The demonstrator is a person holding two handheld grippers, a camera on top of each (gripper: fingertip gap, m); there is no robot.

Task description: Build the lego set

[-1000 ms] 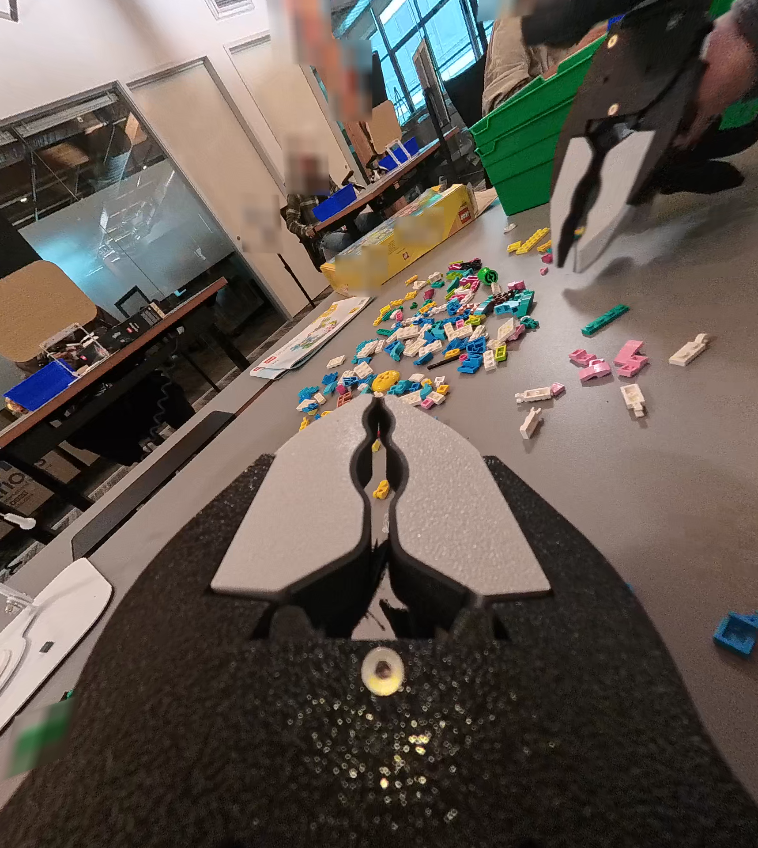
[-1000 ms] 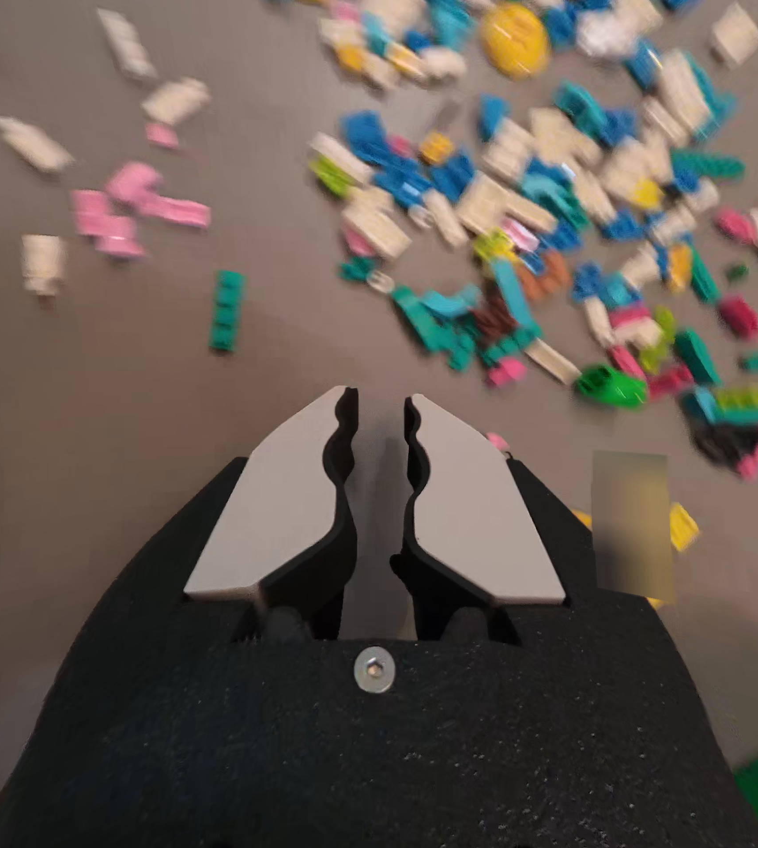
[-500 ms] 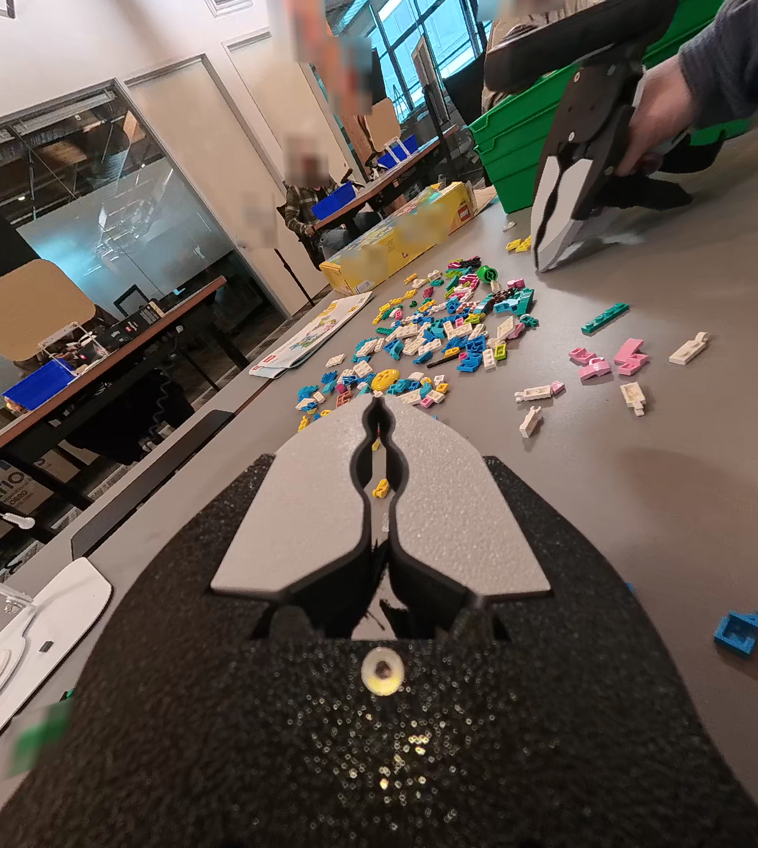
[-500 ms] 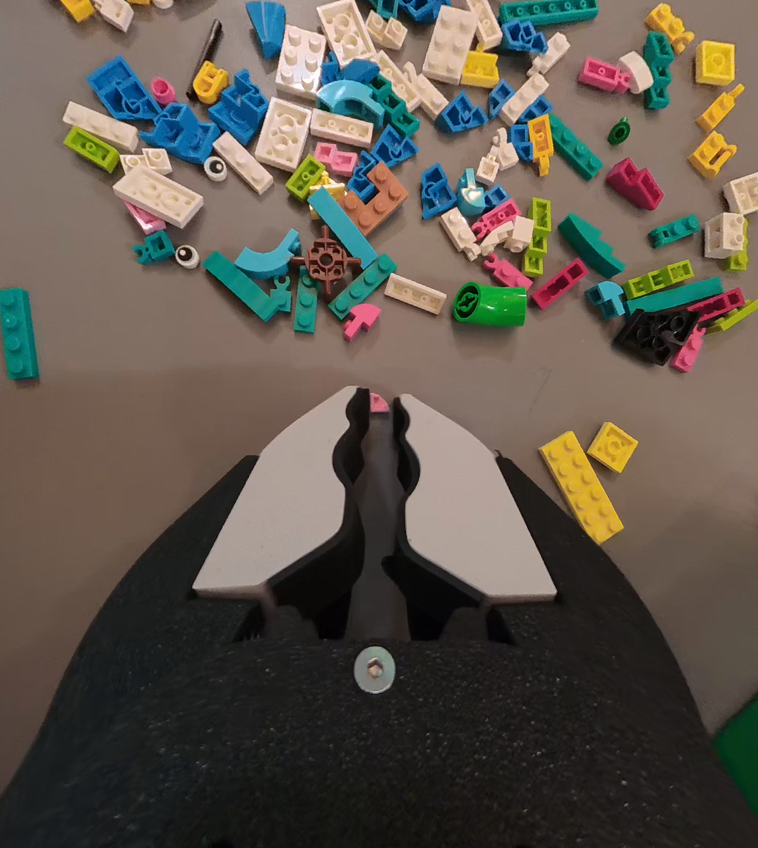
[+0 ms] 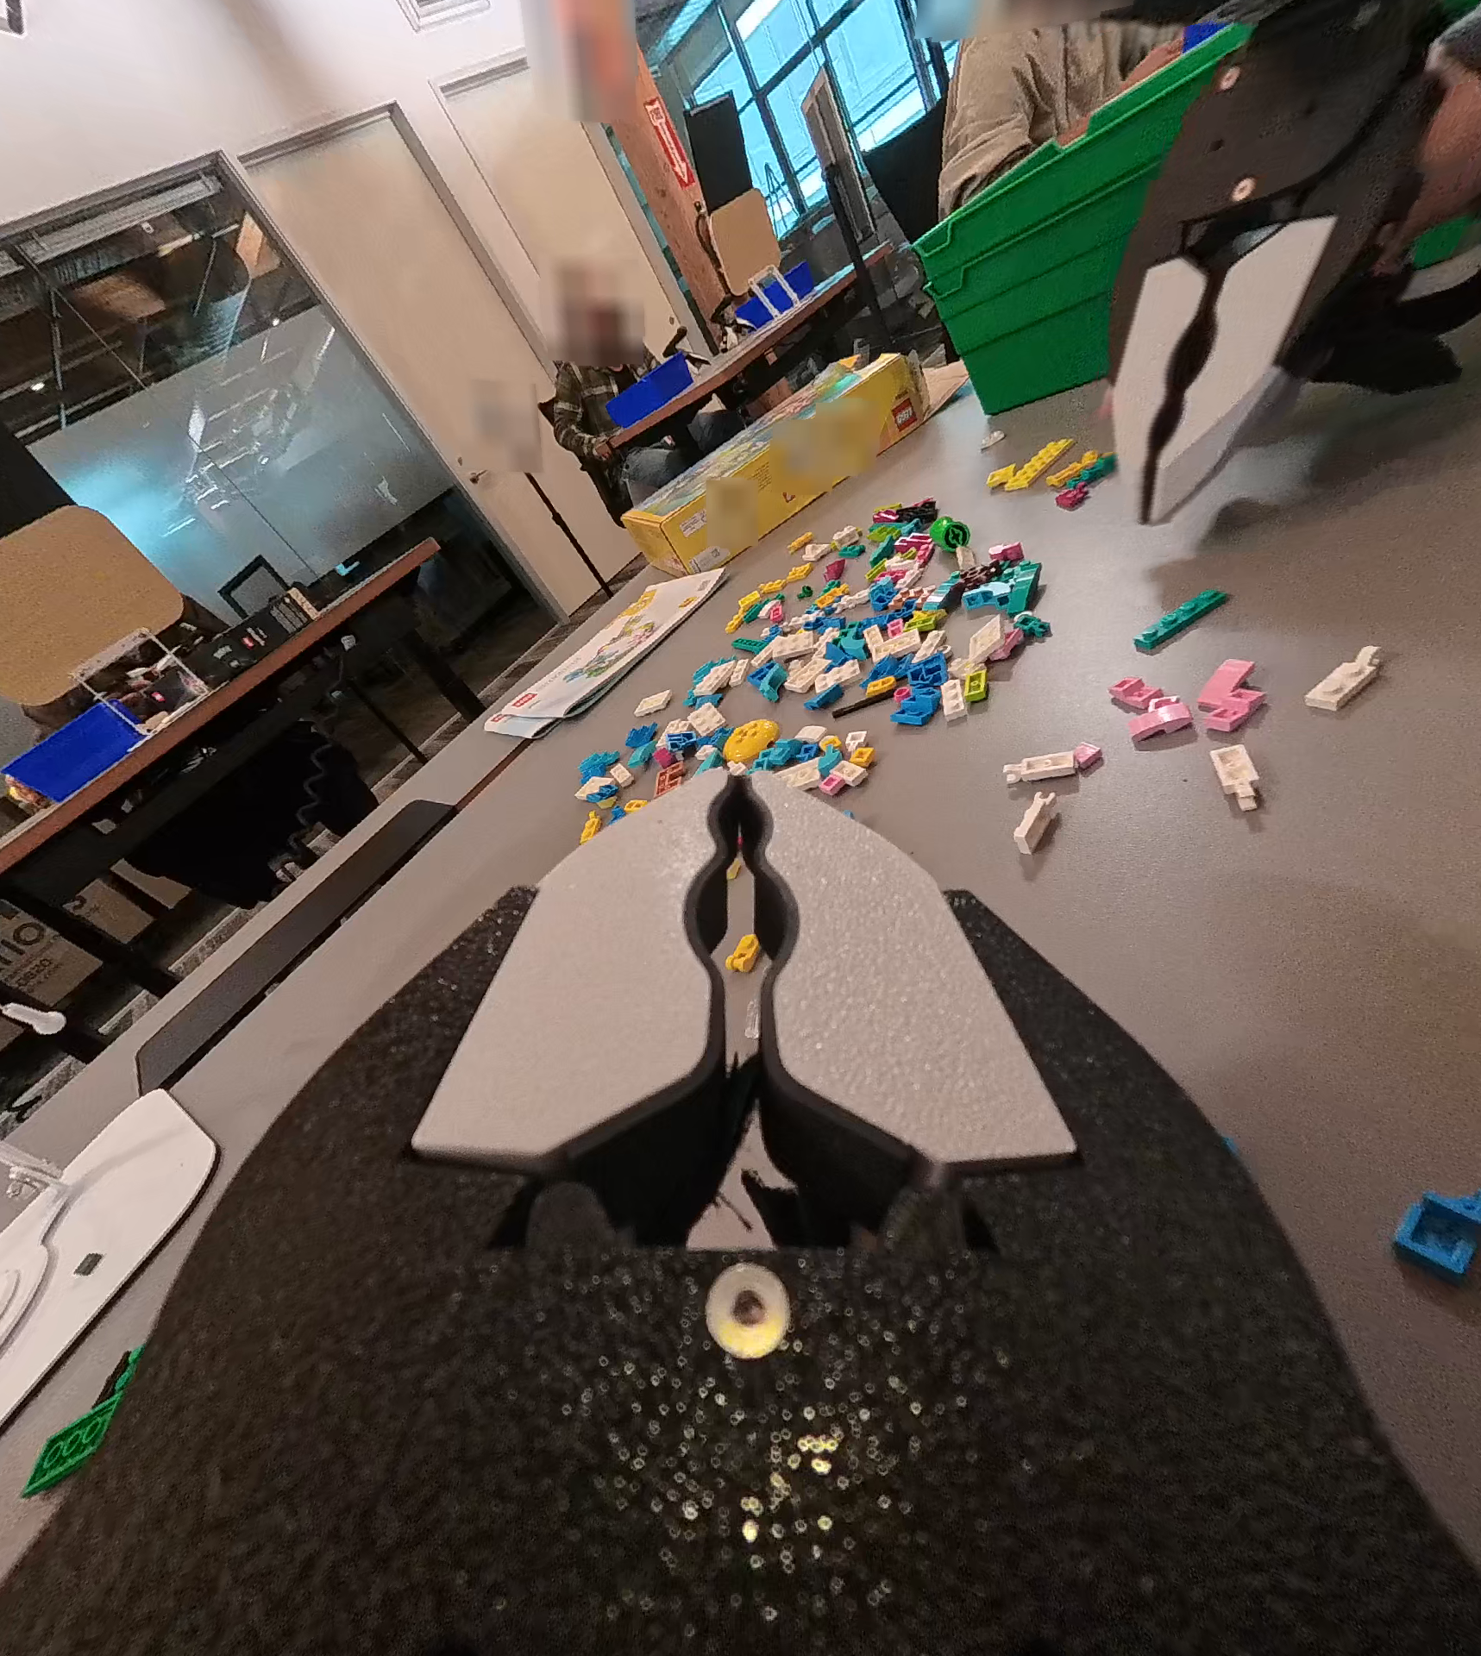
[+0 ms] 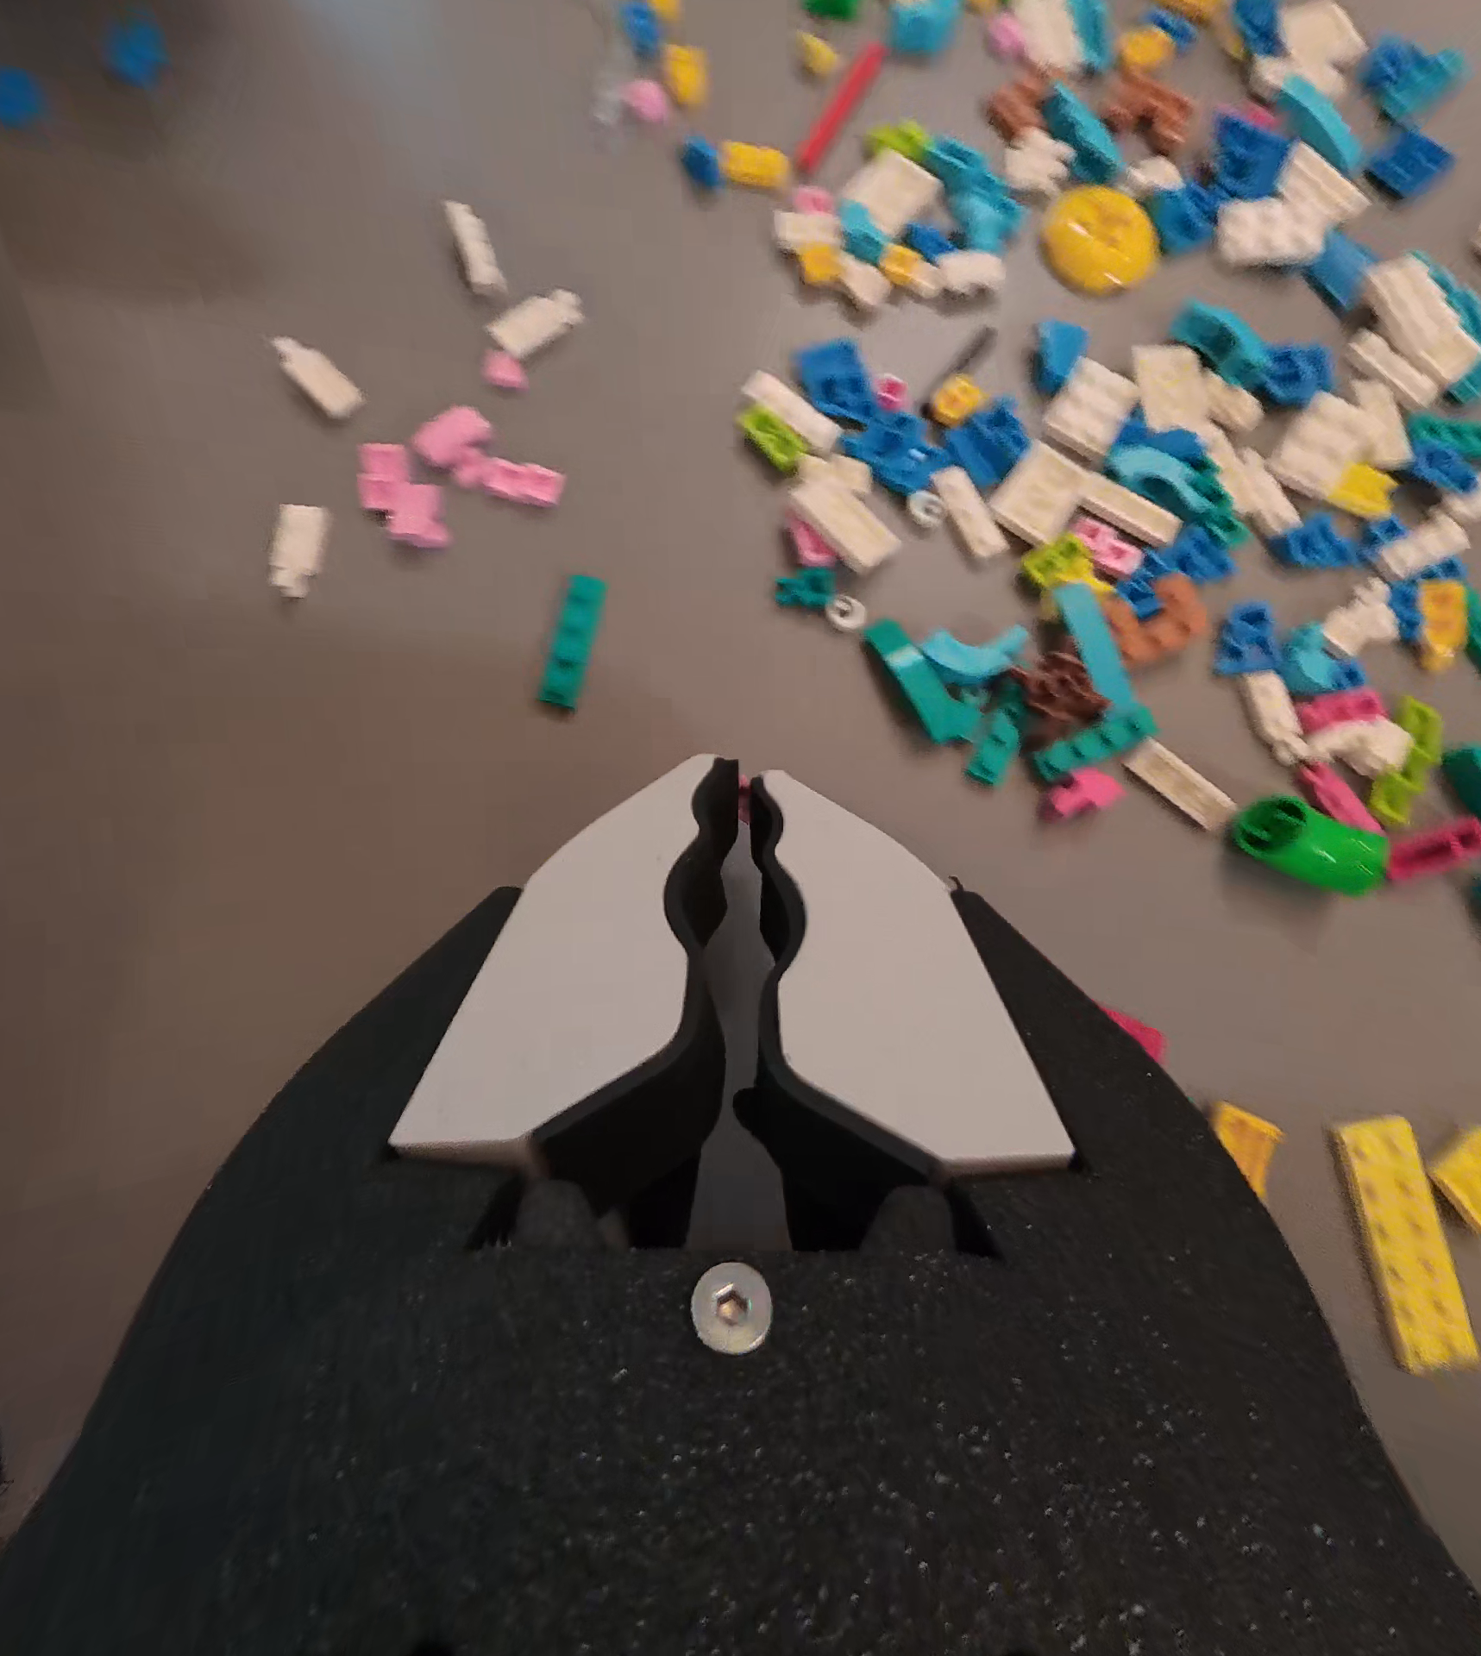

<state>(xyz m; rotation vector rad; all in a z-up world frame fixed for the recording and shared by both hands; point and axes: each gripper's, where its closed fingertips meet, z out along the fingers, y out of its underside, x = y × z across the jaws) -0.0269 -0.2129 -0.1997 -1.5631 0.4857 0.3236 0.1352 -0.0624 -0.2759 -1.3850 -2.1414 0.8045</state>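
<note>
My left gripper [image 5: 741, 789] hovers low over the grey table [image 5: 1256, 986], shut with nothing between its pads. Only loose yellow bits on the table show through its slots. My right gripper [image 6: 745, 789] is shut on a small pink lego piece [image 6: 745, 804] pinched at the very tips, above the table beside the pile of mixed bricks [image 6: 1167, 448]. The left wrist view shows the right gripper [image 5: 1153, 511] raised at the far right, jaws together, past the pile [image 5: 880, 645]. The pink piece does not show there.
A teal plate [image 6: 573, 641], pink bricks [image 6: 441, 475] and white pieces lie left of the pile. Yellow plates [image 6: 1404, 1254] lie right of my right gripper. A yellow box [image 5: 772, 466], booklet [image 5: 602, 654] and green bins [image 5: 1032, 296] stand at the back. A blue piece [image 5: 1440, 1232] lies near my left gripper.
My right gripper's jaws closed on the small pink piece near the pile, then it rose and swung left with the piece still in its tips. My left gripper has not moved.
</note>
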